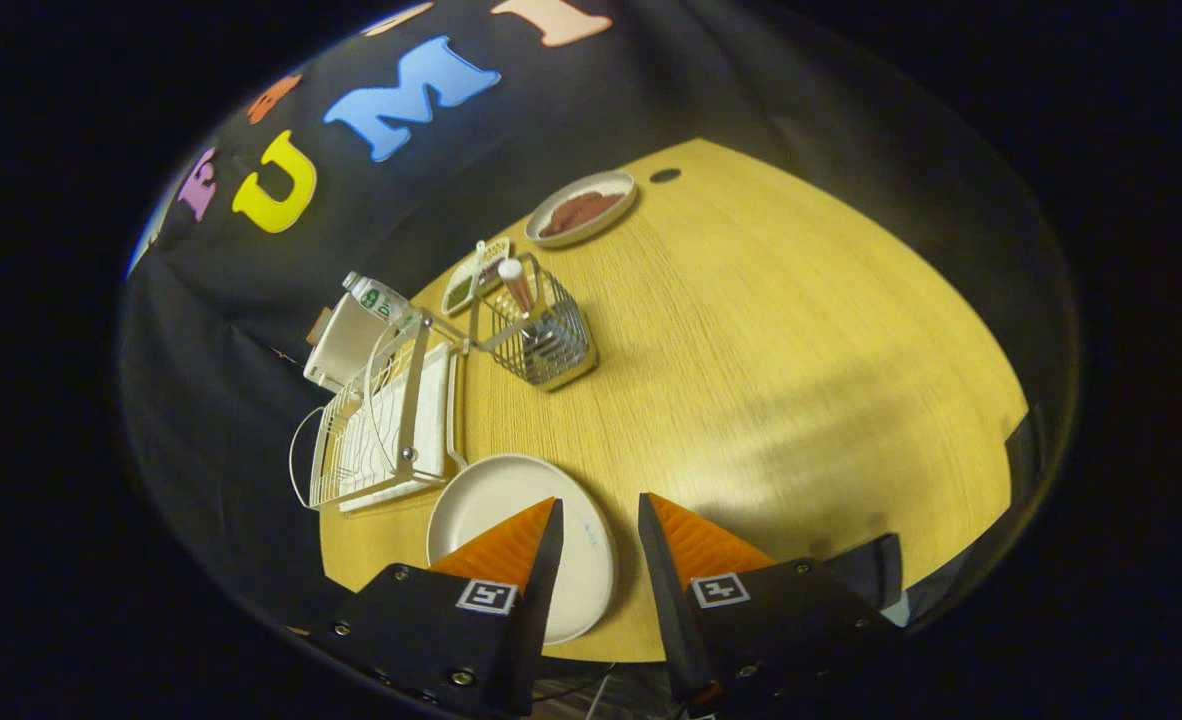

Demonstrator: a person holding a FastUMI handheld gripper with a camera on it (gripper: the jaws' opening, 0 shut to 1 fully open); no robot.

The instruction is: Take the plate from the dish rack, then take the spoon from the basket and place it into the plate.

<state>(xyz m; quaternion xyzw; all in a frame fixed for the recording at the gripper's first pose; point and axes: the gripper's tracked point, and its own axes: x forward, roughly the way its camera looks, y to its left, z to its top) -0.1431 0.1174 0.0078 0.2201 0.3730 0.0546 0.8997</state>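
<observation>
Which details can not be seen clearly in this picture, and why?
- Spoon in the basket, gripper view: only the handle shows; the wires hide the bowl end.
- Plate: the near part lies behind one finger of the open gripper.
- Food on the far dish: too small to name.
- Bottle behind the dish rack: partly hidden.

One plate [511,500], one dish rack [383,420], one basket [541,335], one spoon [517,282], one bottle [379,297]

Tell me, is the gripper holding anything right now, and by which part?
Nothing is held. The gripper is open above the table, with the plate lying under one finger; the spoon stands in the basket beyond.
</observation>
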